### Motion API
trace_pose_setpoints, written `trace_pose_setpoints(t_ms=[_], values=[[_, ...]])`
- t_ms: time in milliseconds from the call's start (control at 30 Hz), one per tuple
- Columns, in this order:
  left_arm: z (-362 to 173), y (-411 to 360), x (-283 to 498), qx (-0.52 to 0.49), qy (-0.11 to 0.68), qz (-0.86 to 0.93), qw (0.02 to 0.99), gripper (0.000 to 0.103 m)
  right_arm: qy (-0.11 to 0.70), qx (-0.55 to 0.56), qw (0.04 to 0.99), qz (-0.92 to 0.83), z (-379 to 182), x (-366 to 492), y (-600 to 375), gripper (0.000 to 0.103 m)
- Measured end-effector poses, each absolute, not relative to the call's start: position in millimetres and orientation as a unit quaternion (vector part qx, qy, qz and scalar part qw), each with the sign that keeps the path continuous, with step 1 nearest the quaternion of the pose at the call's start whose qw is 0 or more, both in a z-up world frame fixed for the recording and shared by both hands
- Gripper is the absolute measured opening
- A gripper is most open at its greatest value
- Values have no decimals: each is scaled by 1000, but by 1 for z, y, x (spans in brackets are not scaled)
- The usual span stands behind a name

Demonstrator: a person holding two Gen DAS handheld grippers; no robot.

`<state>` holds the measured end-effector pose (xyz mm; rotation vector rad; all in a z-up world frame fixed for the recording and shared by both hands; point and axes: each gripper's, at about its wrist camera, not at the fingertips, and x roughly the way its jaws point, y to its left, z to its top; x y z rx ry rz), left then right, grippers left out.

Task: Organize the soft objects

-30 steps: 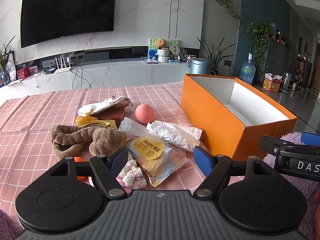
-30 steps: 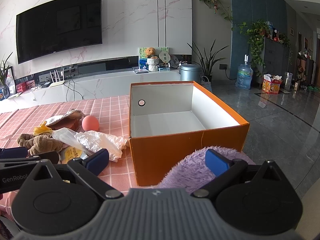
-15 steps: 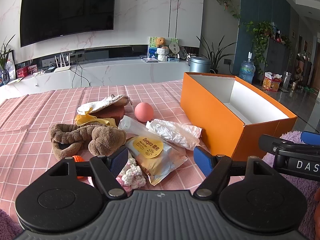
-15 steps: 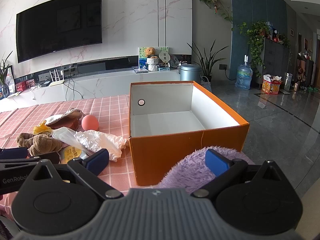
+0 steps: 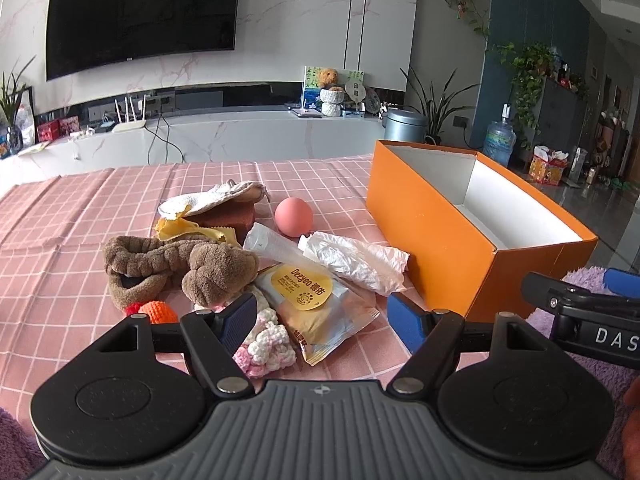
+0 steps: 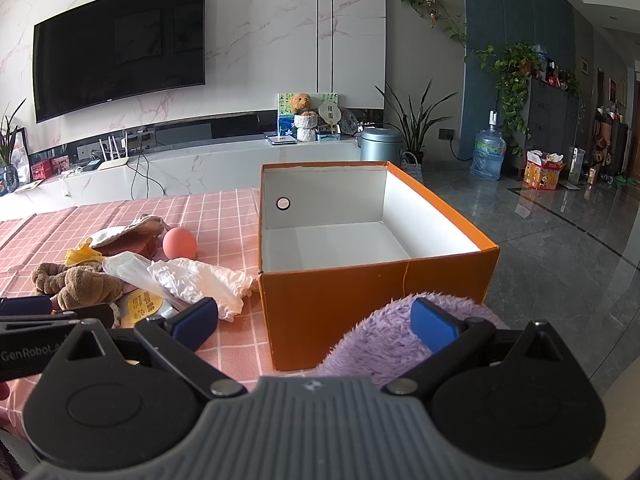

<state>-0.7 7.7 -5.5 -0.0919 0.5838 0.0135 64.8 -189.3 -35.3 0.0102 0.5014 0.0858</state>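
Right wrist view: orange box (image 6: 360,276) sits empty mid-frame, purple fuzzy item (image 6: 380,340) bunched lower centre against the right gripper (image 6: 314,322), jaws wide, pinching nothing (could snag). Left gripper (image 5: 318,320) also wide and empty over the soft pile (image 5: 208,264); risk is grabbing the slick wipes packet (image 5: 316,304) too.

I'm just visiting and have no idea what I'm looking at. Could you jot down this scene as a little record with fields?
Surface: pink checked tablecloth
Container: orange box, open, nothing inside
Pile beside box: brown plush, pink ball, snack packet, white crumpled bag, pink-white knitted piece
Left tool: open, holding nothing
Right tool: open, over purple fluffy item
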Motion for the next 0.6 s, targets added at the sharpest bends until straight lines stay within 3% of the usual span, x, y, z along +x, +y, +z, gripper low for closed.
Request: trace_pose_setpoints(t_ms=[167,300,433,600], values=[[-6,16,-1,-57,300,-5,952,85,246,11,968,53,-37,64,-194,100],[-7,22,-3,-58,304,-7,951,72,241,-7,968,69,-35,61,-190,99],[-6,33,-3,-64,311,2,948,63,232,-39,967,93,-30,57,-180,78],[-6,55,4,-81,313,12,946,58,231,-68,960,140,-28,60,-164,65]])
